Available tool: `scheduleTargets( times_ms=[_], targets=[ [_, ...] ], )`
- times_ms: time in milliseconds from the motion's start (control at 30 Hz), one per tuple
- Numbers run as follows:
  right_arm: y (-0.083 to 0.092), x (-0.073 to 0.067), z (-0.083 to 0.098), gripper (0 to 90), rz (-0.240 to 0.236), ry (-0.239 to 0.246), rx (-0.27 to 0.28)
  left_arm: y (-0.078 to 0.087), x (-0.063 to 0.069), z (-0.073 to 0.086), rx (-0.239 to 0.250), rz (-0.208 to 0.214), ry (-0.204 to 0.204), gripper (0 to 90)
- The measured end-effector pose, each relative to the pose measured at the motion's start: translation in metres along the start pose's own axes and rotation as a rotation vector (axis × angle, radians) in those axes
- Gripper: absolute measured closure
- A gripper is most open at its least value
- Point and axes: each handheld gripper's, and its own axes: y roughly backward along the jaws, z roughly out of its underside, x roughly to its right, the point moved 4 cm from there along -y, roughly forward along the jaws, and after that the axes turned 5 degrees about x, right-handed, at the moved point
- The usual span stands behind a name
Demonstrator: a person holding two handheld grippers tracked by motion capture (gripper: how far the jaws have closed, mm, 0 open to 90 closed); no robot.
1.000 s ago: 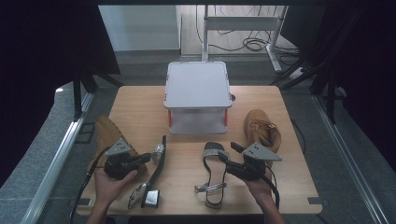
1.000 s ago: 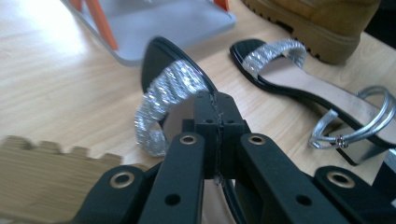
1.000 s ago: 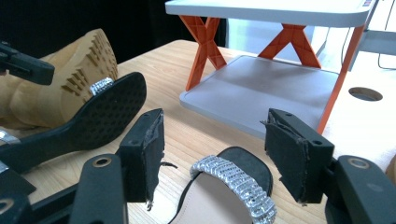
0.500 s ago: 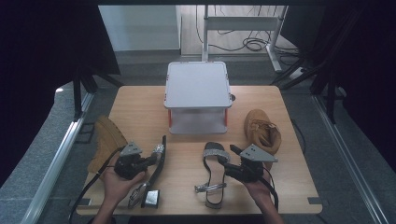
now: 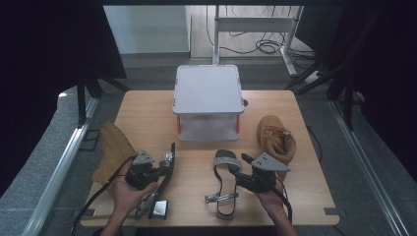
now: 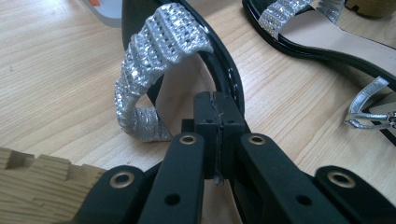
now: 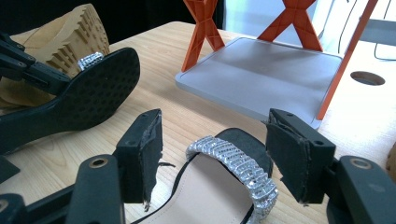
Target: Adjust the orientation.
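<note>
My left gripper (image 5: 165, 164) (image 6: 215, 105) is shut on the sole edge of a black sandal (image 5: 171, 150) with a glittery silver strap (image 6: 159, 44). That sandal is tipped up on its side at the front left of the table, its treaded sole (image 7: 93, 88) facing the right gripper view. A matching sandal (image 5: 223, 196) lies flat at front centre. My right gripper (image 5: 239, 169) (image 7: 219, 140) stands open over its toe end. The silver strap (image 7: 236, 163) sits between the jaws, and the pads stay clear of it.
A grey shelf on orange legs (image 5: 207, 91) (image 7: 271, 74) stands at the back centre of the wooden table (image 5: 147, 113). One tan boot (image 5: 113, 147) lies on its side at the left edge, another tan boot (image 5: 278, 137) at the right.
My left hand has come a little lower and to the right with the tipped sandal in its grip. The right gripper and the flat sandal stay where they were.
</note>
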Motion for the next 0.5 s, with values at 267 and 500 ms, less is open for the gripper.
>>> scheduleTargets(
  times_ms=[267, 500],
  targets=[
    [0.001, 0.001, 0.000, 37.5, 0.003, -0.001, 0.001, -0.003, 0.002, 0.001, -0.002, 0.007, 0.003, 89.5],
    [0.001, 0.003, 0.000, 38.2, 0.028, 0.005, 0.017, -0.013, 0.012, 0.000, -0.037, 0.015, -0.032, 89.4]
  ],
)
